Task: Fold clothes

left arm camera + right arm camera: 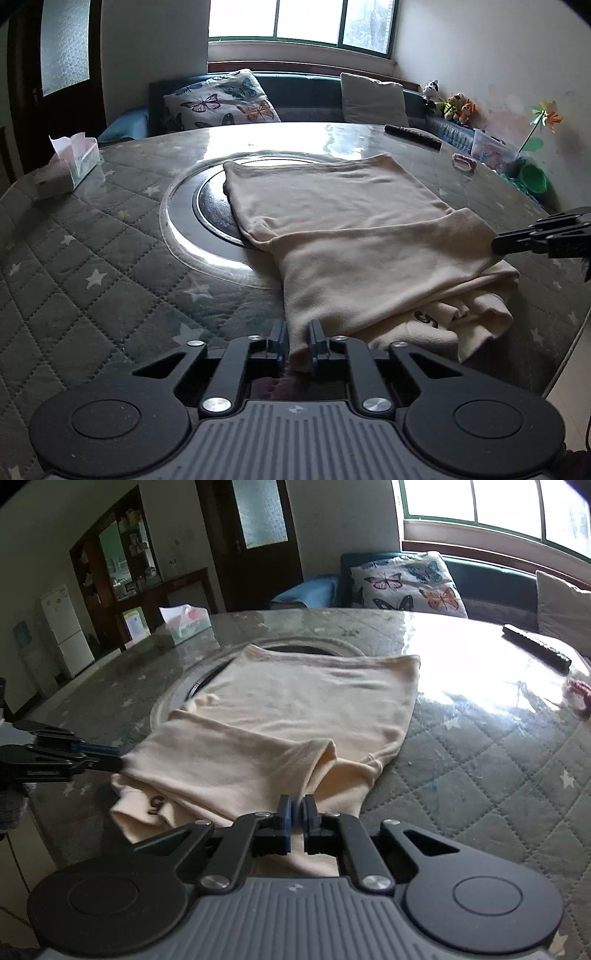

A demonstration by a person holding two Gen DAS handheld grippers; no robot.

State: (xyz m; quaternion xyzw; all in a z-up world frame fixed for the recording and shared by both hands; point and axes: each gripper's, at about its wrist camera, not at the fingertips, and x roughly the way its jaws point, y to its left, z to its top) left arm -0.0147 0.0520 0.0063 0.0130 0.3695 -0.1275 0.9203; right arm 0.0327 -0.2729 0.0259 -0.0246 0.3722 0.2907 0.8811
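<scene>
Nearest the lens, left gripper [298,341] is clenched on a corner of the cream shirt [332,206]; right gripper [298,821] is pinched on the opposite corner of the same near flap. Shirt lies on the round table [110,240], its far half draped over the dark glass disc [212,206] at table centre, its near end doubled up in both grips. Judged risk: grips hold only a thin edge of soft knit, so an uneven pull could slip one corner free and skew the fold. Bunched layers under the flap, where a dark printed mark shows, may drag along and leave a lump. Table cover looks glossy and slick over quilted, star-printed padding, so the whole shirt might slide rather than crease. Fabric is matte, limp, lightly wrinkled. Tissue box [79,158] sits left of the shirt, remote control [413,136] beyond it, both well apart.
</scene>
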